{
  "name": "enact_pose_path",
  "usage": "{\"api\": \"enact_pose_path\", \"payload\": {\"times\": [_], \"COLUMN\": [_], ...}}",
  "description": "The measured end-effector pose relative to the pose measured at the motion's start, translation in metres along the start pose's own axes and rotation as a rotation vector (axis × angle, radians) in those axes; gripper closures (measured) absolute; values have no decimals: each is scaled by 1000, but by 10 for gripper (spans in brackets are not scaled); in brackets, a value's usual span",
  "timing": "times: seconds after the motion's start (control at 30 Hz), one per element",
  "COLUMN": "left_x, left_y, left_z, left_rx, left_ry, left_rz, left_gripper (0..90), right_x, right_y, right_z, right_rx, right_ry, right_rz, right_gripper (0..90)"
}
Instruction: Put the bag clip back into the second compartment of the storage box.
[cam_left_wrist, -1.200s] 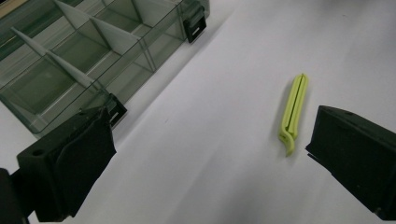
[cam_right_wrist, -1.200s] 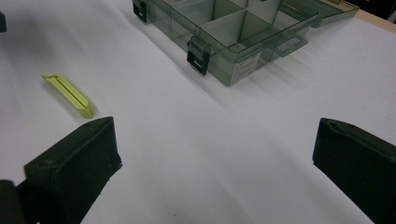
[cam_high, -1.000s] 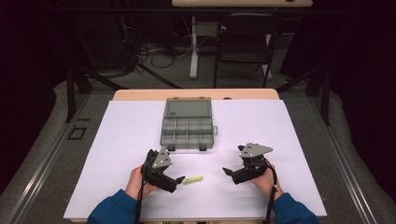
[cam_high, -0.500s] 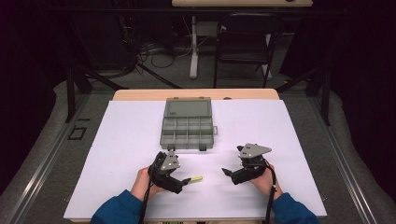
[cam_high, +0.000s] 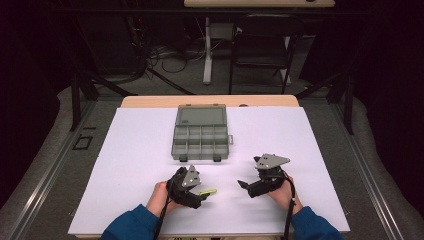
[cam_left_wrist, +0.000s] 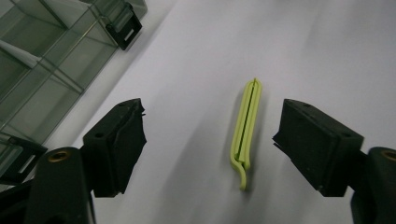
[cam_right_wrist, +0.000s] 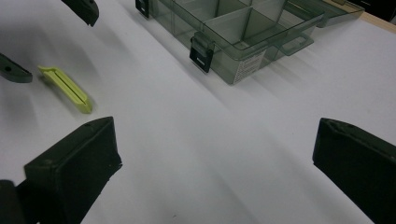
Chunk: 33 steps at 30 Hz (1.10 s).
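A thin yellow-green clip lies flat on the white table sheet. My left gripper straddles it, and its jaws have just been closing. The clip lies between them nearer the right jaw, touching neither pad. From above, the left gripper sits low at the front of the table, with the clip poking out to its right. My right gripper rests open further right, nothing between its jaws. Its own view shows the clip at the left.
A smoky clear compartment box with its lid open stands mid-table behind both grippers; its black latches face me. A folding chair and cables sit beyond the table's far edge.
My left gripper has moved right and slightly down over the clip, so less of the clip shows beside it. The right gripper has stayed put.
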<state>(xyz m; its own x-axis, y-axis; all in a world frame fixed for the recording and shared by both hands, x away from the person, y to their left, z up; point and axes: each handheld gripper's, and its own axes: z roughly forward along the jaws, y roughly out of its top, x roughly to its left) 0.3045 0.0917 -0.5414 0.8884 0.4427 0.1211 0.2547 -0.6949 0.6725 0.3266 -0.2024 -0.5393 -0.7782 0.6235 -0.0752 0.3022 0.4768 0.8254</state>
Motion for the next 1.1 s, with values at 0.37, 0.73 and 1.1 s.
{"api": "enact_pose_path", "payload": {"times": [0.37, 0.73, 1.1], "left_x": [-3, -4, -2], "left_y": [0, 0, -3], "left_z": [8, 13, 14], "left_rx": [28, 39, 27], "left_ry": [-46, -111, -155], "left_rz": [23, 37, 18], "left_gripper": [446, 686, 794], "right_x": [-2, 0, 1], "right_y": [-1, -1, -1], "right_z": [1, 1, 1], "right_rx": [2, -3, 0], "right_ry": [4, 4, 4], "right_rz": [7, 0, -1], "right_gripper": [0, 0, 0]}}
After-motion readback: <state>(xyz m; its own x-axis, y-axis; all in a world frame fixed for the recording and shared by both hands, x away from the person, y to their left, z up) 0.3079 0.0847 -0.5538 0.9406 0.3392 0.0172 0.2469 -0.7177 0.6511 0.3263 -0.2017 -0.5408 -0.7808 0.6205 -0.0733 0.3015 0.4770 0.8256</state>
